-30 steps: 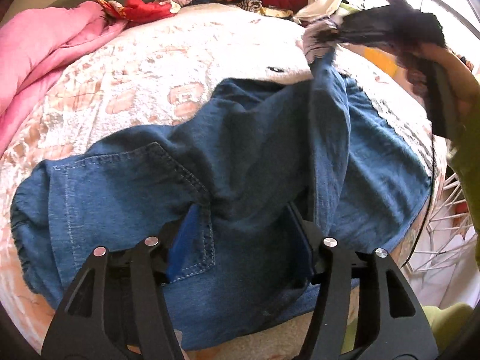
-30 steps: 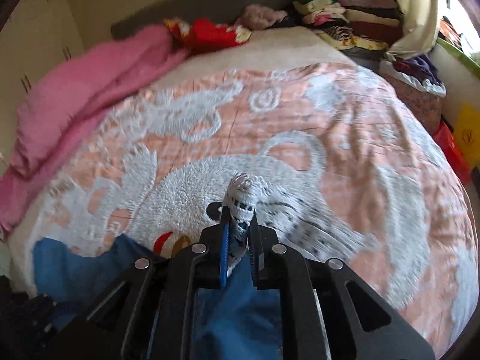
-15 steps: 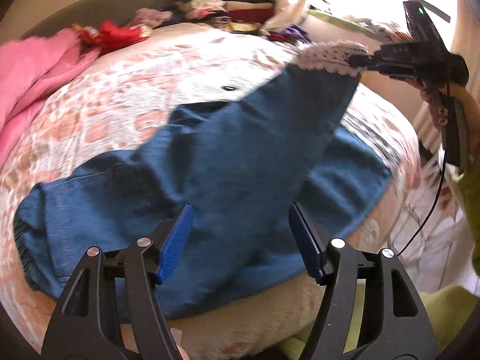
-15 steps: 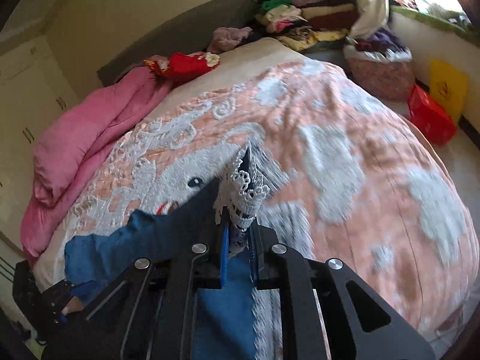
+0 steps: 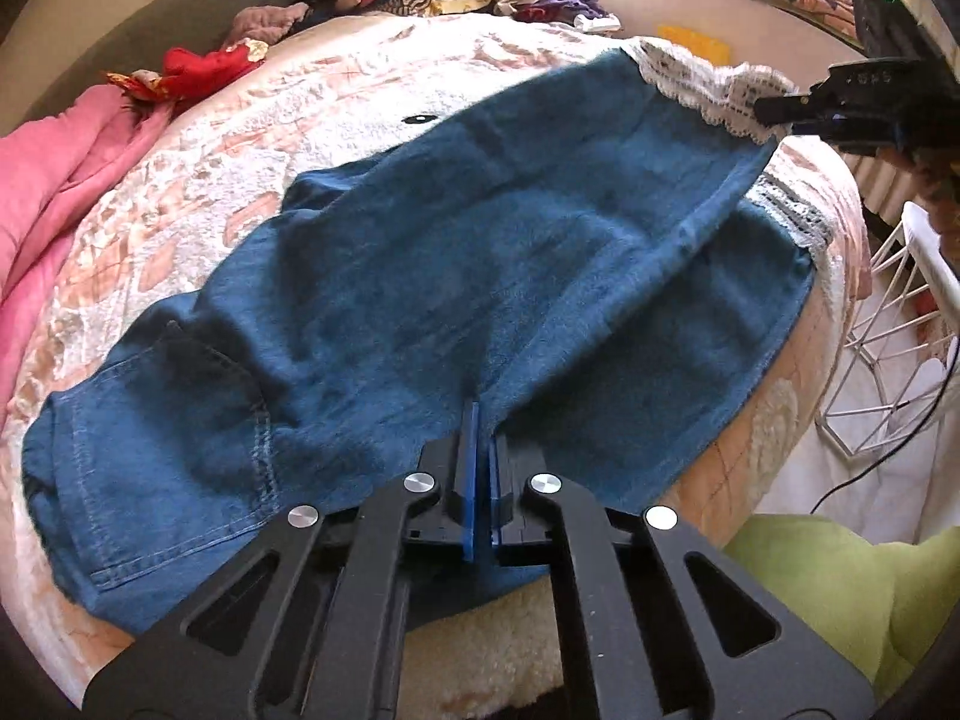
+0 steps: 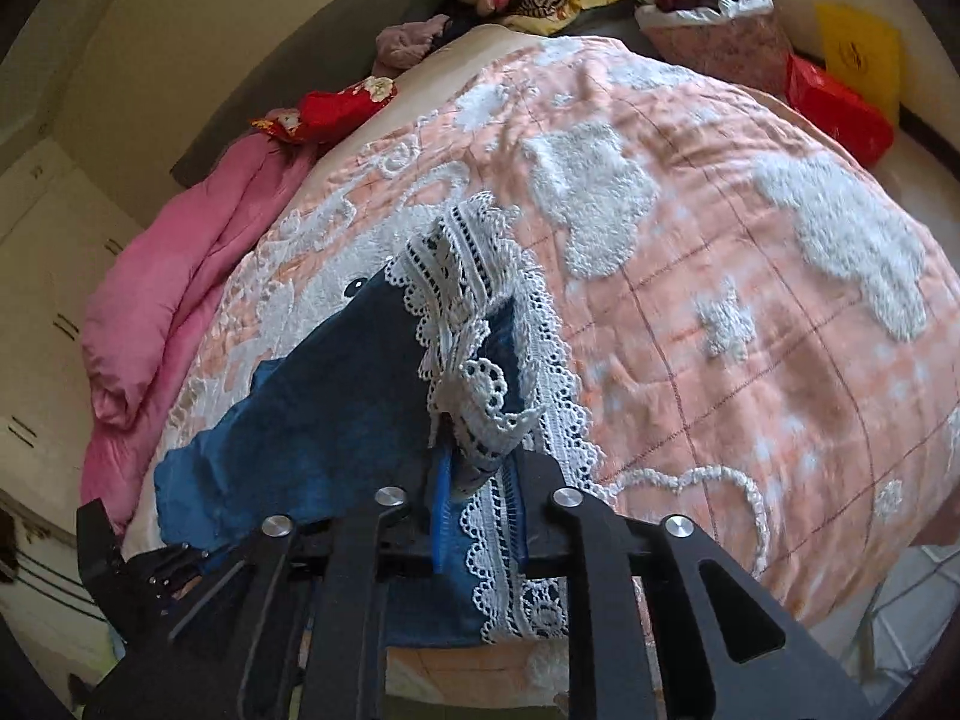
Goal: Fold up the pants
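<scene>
On bedspread (image 6: 750,312): left claw (image 5: 478,420), spread earlier, now pinches pants (image 5: 480,252); right claw (image 6: 480,468) still pinches lace hem (image 6: 474,324).

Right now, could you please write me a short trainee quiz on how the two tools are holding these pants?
1. True or false: the left tool is open above the pants.
2. What does the right tool grip? A) waistband B) lace hem C) pink blanket
3. Fill in: the pants lie on the ___.

Key: 1 false; 2 B; 3 bed.
</scene>
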Demonstrator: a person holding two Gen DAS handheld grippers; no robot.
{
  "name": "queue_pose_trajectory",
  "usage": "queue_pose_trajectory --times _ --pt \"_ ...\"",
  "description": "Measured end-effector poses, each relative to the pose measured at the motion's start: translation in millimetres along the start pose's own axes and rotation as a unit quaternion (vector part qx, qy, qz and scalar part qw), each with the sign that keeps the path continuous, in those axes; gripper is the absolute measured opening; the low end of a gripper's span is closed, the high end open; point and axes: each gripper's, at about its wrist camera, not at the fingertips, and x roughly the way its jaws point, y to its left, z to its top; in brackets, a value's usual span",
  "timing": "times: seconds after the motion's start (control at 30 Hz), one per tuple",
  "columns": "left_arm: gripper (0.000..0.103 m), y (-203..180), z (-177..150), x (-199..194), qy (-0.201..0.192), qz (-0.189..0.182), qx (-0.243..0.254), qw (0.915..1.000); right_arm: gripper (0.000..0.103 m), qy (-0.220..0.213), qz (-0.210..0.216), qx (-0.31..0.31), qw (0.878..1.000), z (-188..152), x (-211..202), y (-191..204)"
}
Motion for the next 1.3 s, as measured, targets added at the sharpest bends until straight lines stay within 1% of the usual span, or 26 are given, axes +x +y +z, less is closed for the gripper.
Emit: queue_pose_trajectory --times 0.03,0.1,0.13,0.17,0.2,0.3,0.47,0.57,0.67,0.77,0.83,0.87,0.9,0.93,1.0,1.07,1.1,1.13,1.23,1.3 --pt "0.0 0.8 -0.8 -4.1 -0.002 0.0 -0.001 1.0 0.023 0.001 0.005 0.003 1.0 -0.2 -0.3 -1.4" --pt "0.0 3.0 -1.8 -14.1 -0.008 0.0 -0.002 1.0 0.022 -0.004 0.008 0.003 1.0 -1.0 -2.9 -2.5" --pt "0.0 3.8 -1.9 -18.3 -0.011 -0.001 -0.001 0.9999 0.019 -0.003 0.009 0.001 1.0 -0.5 -3.4 -2.7" --pt "0.0 4.1 -2.4 -21.9 -0.013 -0.002 -0.001 0.9999 0.013 0.0 0.009 -0.005 1.0 -2.7 -5.1 -1.0" --pt "0.0 5.1 -4.1 -26.3 -0.015 -0.005 -0.003 0.9999 0.013 0.001 0.008 -0.01 1.0 -3.0 -6.0 0.0" --pt "0.0 4.4 -8.1 -27.7 -0.009 -0.007 0.002 0.9999 0.013 0.01 -0.001 -0.026 1.0 -12.2 -10.9 3.2" --pt "0.0 1.4 -14.8 -21.6 0.007 -0.008 0.007 0.9999 0.013 0.029 -0.016 -0.027 0.999 -31.9 -16.8 -5.8" --pt "0.001 -3.3 -17.7 -19.1 0.016 -0.007 0.014 0.9997 0.013 0.039 -0.026 -0.023 0.999 -41.3 -16.5 -12.7" --pt "0.003 -7.7 -20.5 -11.4 0.034 -0.004 0.021 0.9992 0.013 0.049 -0.033 -0.015 0.998 -49.7 -13.1 -19.7" --pt "0.005 -9.1 -22.6 -5.5 0.043 -0.005 0.022 0.9988 0.014 0.051 -0.047 -0.023 0.997 -53.4 -9.7 -21.0" --pt "0.006 -10.7 -23.3 -4.5 0.045 -0.005 0.022 0.9987 0.022 0.048 -0.061 -0.027 0.997 -53.5 -11.6 -20.2" --pt "0.007 -11.0 -23.9 -4.9 0.045 -0.005 0.023 0.9987 0.031 0.045 -0.071 -0.03 0.996 -53.3 -13.4 -19.6" --pt "0.01 -11.6 -24.2 -5.3 0.045 -0.006 0.024 0.9987 0.039 0.041 -0.08 -0.033 0.995 -52.5 -16.3 -19.2" --pt "0.013 -12.0 -24.7 -5.4 0.045 -0.008 0.025 0.9987 0.042 0.033 -0.087 -0.035 0.995 -51.6 -22.1 -18.9" --pt "0.018 -14.1 -26.3 -6.3 0.044 -0.008 0.027 0.9986 0.05 0.013 -0.086 -0.033 0.996 -48.8 -33.0 -18.8" --pt "0.021 -15.9 -27.0 -7.2 0.043 -0.01 0.028 0.9986 0.054 -0.008 -0.083 -0.051 0.995 -45.9 -43.6 -10.7" --pt "0.022 -16.4 -27.2 -7.9 0.042 -0.01 0.028 0.9987 0.057 -0.012 -0.079 -0.065 0.995 -45.0 -45.3 -4.8" --pt "0.022 -16.6 -27.4 -8.3 0.041 -0.01 0.029 0.9987 0.058 -0.012 -0.073 -0.077 0.994 -45.2 -45.0 1.1" --pt "0.023 -17.3 -28.5 -8.7 0.043 -0.01 0.029 0.9986 0.058 0.001 -0.044 -0.115 0.992 -49.6 -32.6 24.3" --pt "0.024 -18.9 -29.6 -9.3 0.043 -0.011 0.031 0.9986 0.058 0.02 -0.027 -0.144 0.989 -54.7 -16.4 40.0"
